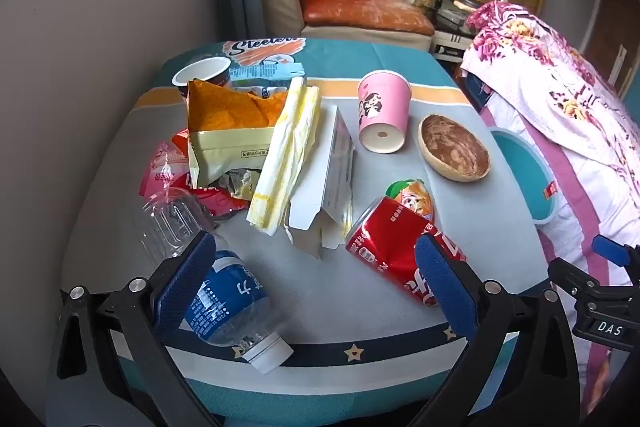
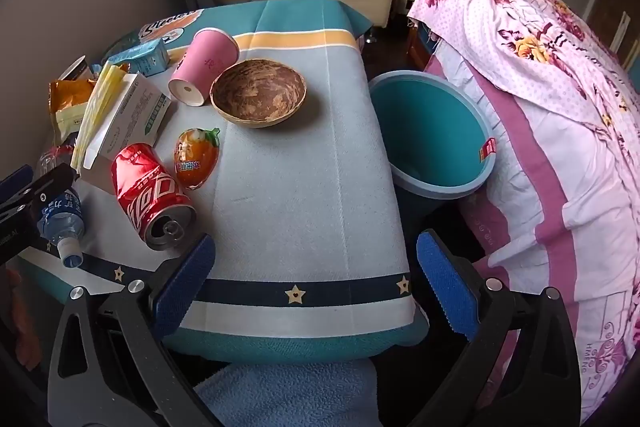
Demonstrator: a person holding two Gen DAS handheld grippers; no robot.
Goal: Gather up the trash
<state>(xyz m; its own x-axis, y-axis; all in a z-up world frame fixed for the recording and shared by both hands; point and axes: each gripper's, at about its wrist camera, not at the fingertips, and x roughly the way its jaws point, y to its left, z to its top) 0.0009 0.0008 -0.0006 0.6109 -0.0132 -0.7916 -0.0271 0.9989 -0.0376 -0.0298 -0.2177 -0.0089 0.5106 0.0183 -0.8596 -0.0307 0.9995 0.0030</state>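
**Both grippers open above the littered table**

I held my left gripper tilted down over the near edge of the table, its blue pads spread wide and gripping nothing. A clear water bottle with a blue label lay on its side just beside my left pad, its white cap toward me. A dented red can lay on its side near my right pad; whether it touched the pad I could not tell. Behind the can sat an orange egg-shaped wrapper. Further back lay a white carton, a folded yellow-stained tissue, an orange snack bag and a red wrapper, all heaped together. A pink paper cup lay tipped over beside a wooden bowl.

My right gripper hung over the table's near right corner, its pads likewise released and empty, with only cloth between them. The teal trash bin stood on the floor just off the table's right edge, between the table and a floral bedspread, with nothing visible inside it.
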